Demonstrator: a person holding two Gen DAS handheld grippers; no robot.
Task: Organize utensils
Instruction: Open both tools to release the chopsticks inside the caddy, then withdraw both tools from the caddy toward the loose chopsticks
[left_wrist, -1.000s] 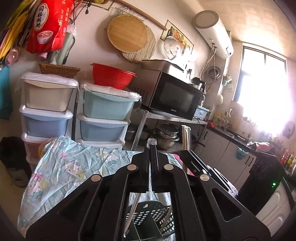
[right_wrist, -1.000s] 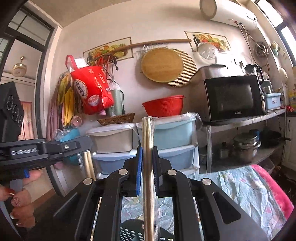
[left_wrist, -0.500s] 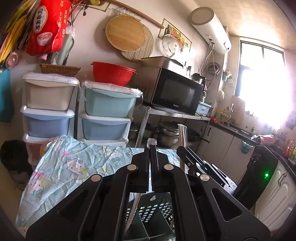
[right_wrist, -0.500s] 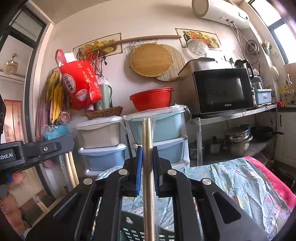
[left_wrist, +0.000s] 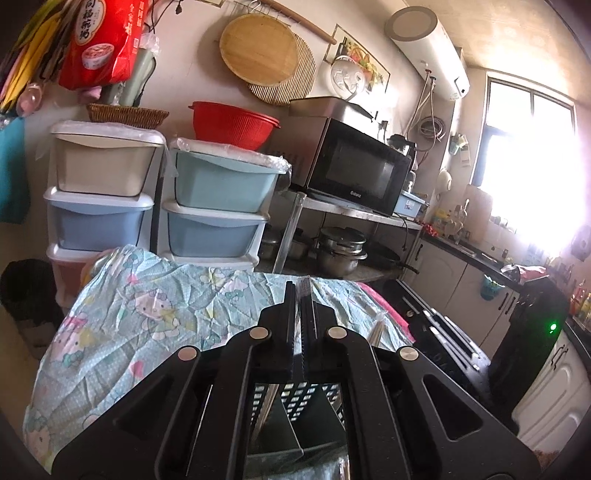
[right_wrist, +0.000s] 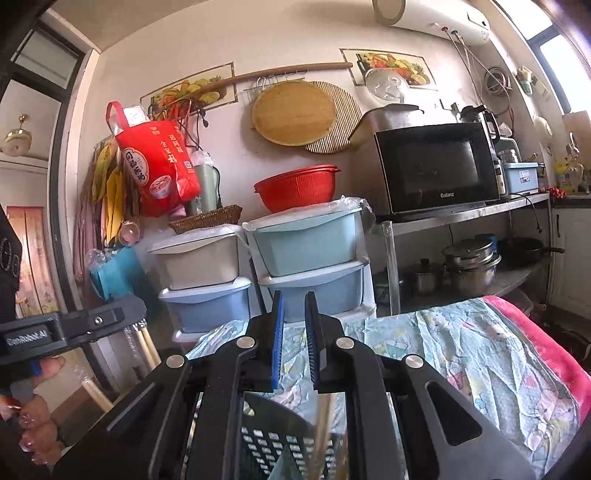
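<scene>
A black perforated utensil holder (left_wrist: 295, 402) stands on the cloth-covered table, right below both grippers; it also shows in the right wrist view (right_wrist: 269, 446). My left gripper (left_wrist: 298, 291) is shut on a pair of plastic-wrapped chopsticks (left_wrist: 266, 402) that slant down into the holder. From the right wrist view the same chopsticks (right_wrist: 147, 347) hang below the left gripper body (right_wrist: 62, 328). My right gripper (right_wrist: 293, 299) is open and empty, with a gap between its blue pads. A blurred golden utensil (right_wrist: 323, 428) stands in the holder beneath it.
The table wears a pale blue cartoon cloth (left_wrist: 147, 314) with a pink blanket edge (right_wrist: 535, 332) on the right. Behind stand stacked drawer bins (left_wrist: 218, 206), a red colander (left_wrist: 232, 123), a microwave (left_wrist: 354, 170) on a metal shelf with pots (left_wrist: 340, 249). A kitchen counter (left_wrist: 480, 258) runs right.
My right gripper opened and the golden utensil it held dropped into the holder. Both grippers moved lower toward the holder. The left gripper stayed shut on the chopsticks.
</scene>
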